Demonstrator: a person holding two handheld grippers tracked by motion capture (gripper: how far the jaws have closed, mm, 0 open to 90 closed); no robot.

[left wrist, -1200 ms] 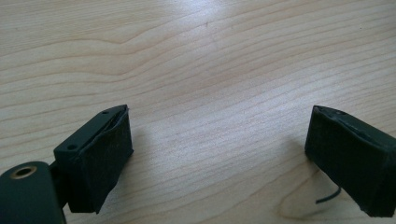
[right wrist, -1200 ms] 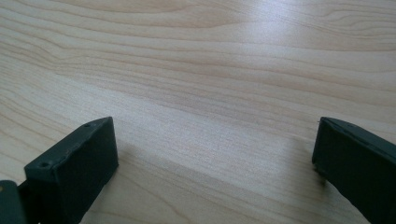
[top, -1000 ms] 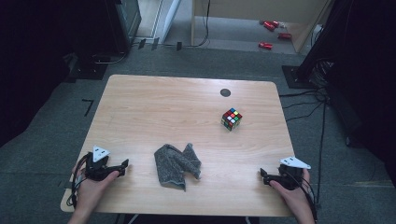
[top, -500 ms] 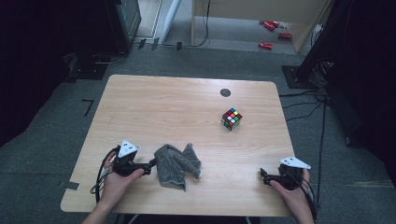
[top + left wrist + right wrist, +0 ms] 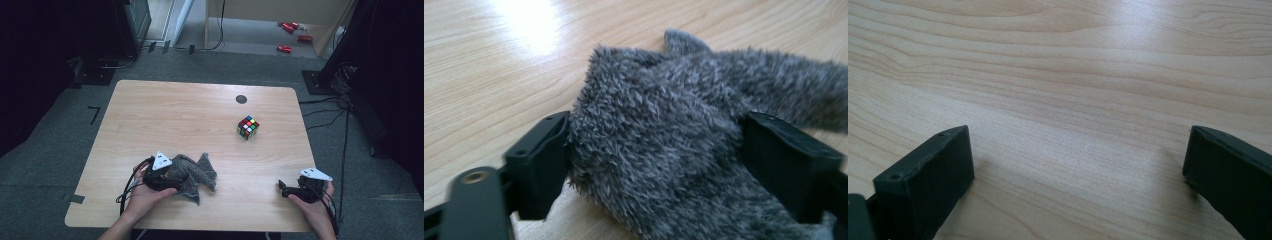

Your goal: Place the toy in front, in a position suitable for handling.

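Closing around a bunched fold of the grey fleece cloth (image 5: 664, 150), the fingers (image 5: 541, 160) of the left gripper (image 5: 176, 176) stand on either side of the pile; both pads touch the fibres, and the jaws have just been narrowing, so the grasp appears made or nearly made. The cloth lies crumpled on the near-left part of the counter (image 5: 200, 115). The step in hand is judged to be the pick-up of the cloth. The next move calls for a firm pinch before any lift, as loose pile may slip. The right gripper (image 5: 286, 189) rests at the near-right edge, its fingers (image 5: 928, 175) spread wide over bare wood. A puzzle cube (image 5: 248, 127) stands well apart, toward the far right.
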